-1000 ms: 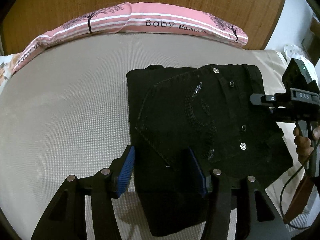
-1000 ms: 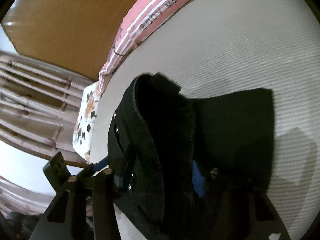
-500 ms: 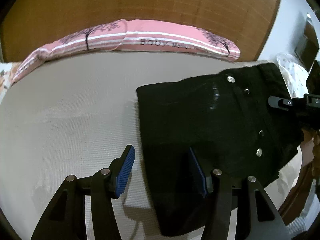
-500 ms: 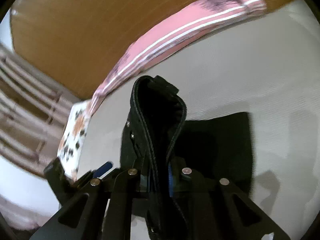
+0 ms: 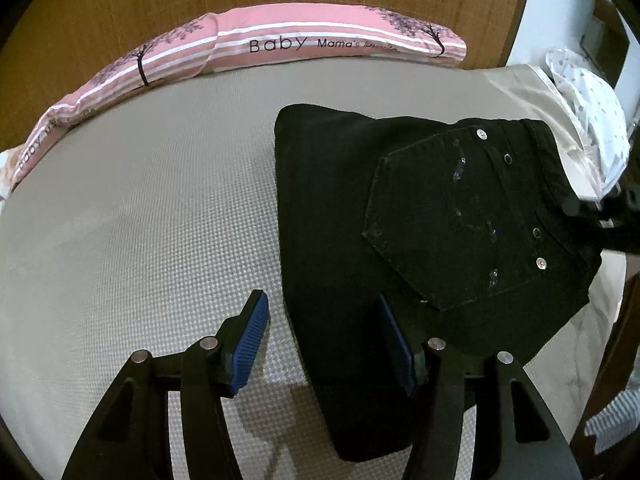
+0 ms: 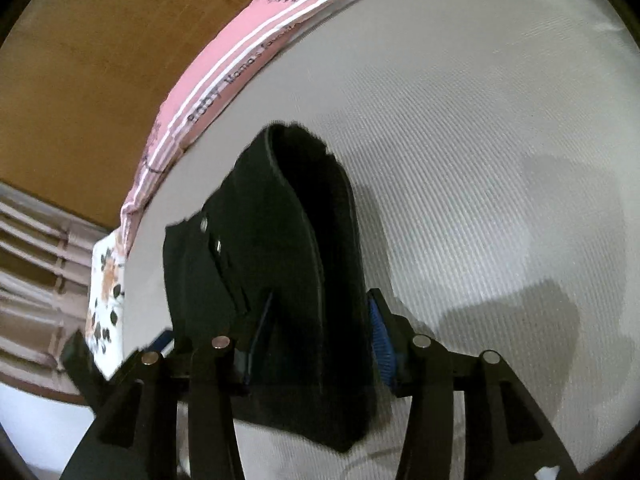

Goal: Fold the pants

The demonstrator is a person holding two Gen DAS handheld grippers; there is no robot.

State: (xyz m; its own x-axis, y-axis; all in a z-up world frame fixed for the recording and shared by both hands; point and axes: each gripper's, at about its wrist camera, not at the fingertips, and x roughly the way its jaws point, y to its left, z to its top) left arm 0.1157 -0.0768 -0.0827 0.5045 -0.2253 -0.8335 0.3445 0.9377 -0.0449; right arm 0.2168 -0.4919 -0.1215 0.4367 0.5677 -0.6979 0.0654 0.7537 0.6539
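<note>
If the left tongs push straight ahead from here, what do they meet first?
Probably the near left edge of the folded black pants, which already lies between the open left tongs; their height above the bed is unclear.

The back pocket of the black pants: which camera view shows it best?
The left wrist view. There the back pocket faces the camera on top of the folded black pants, with its stitched outline plain. In the right wrist view the pants show mainly edge-on, and no pocket outline is visible.

The pants (image 5: 420, 216) were black, the pillow (image 5: 280, 42) at twelve o'clock pink with white stripes, the mattress (image 5: 140, 220) beige.
</note>
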